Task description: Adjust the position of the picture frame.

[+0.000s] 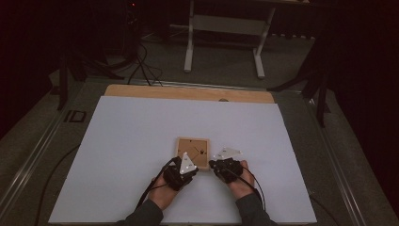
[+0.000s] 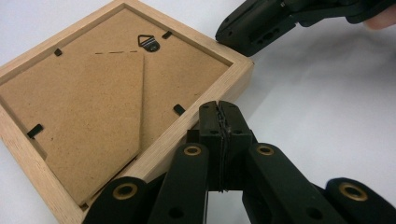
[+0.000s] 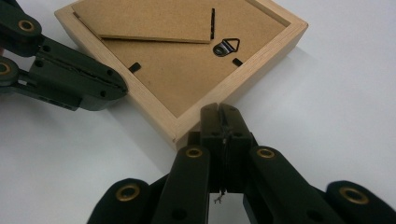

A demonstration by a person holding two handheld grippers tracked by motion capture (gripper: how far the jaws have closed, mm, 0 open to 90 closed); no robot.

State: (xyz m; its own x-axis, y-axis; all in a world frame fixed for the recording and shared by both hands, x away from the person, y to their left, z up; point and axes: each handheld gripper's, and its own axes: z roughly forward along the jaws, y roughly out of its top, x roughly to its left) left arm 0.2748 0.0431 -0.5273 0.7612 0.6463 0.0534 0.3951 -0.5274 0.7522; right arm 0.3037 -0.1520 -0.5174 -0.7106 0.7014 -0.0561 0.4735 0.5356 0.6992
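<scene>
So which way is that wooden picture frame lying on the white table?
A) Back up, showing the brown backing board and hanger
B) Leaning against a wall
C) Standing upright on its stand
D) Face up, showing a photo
A: the wooden picture frame lies flat with its brown backing board, small metal hanger and folded stand flap facing up.

L gripper [image 2: 219,108] fingers closed at wooden frame [image 2: 116,102] edge, back up
</scene>
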